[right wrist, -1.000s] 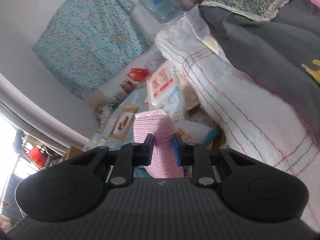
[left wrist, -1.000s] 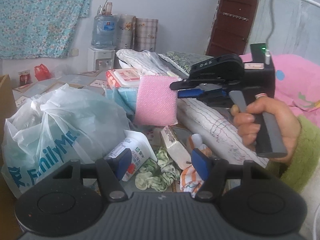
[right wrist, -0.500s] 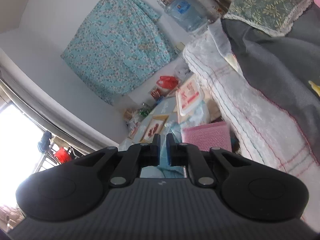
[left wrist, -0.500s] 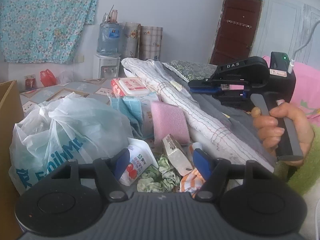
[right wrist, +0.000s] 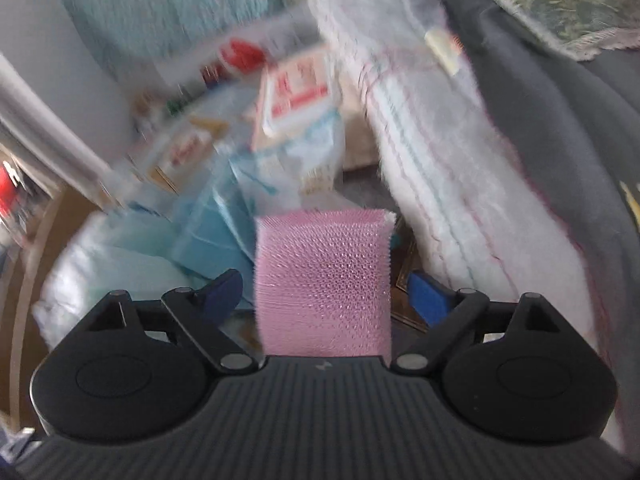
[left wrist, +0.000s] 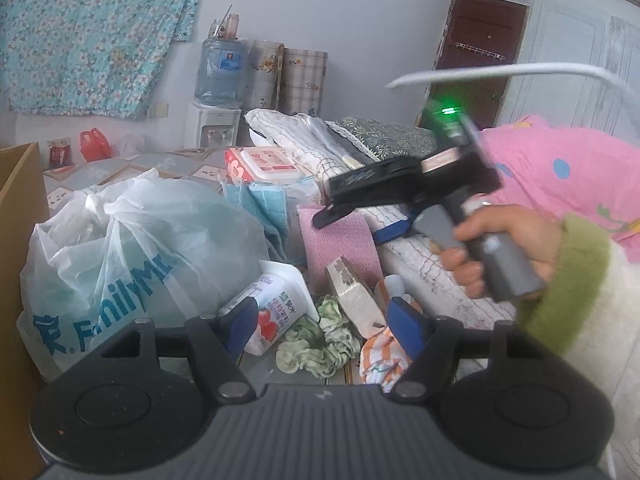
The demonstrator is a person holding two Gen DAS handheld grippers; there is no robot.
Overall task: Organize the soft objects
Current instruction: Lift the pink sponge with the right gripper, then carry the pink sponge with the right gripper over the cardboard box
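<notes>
Plainly legible on the white plastic bag (left wrist: 132, 248) is blue lettering, "FamilyM" with the rest lost in folds. Just right of the bag lies a white carton (left wrist: 276, 304) with a strawberry picture and small print too fine to read; behind the bag sits a red-and-white packet (left wrist: 262, 164) whose writing cannot be made out. The pink sponge (right wrist: 324, 280) stands upright right of the bag, leaning among the clutter. The right hand (left wrist: 508, 248) grips its tool's handle, the right gripper (right wrist: 324, 292) angled down over the sponge; its jaws have just been opening and now stand wide to either side of the sponge, neither pad touching it. A second ago they were clamped on the sponge, held higher. The left gripper (left wrist: 324, 324) hangs above a green scrunchie (left wrist: 320, 344) near the carton, jaws apart and just opened a little further, holding nothing.
</notes>
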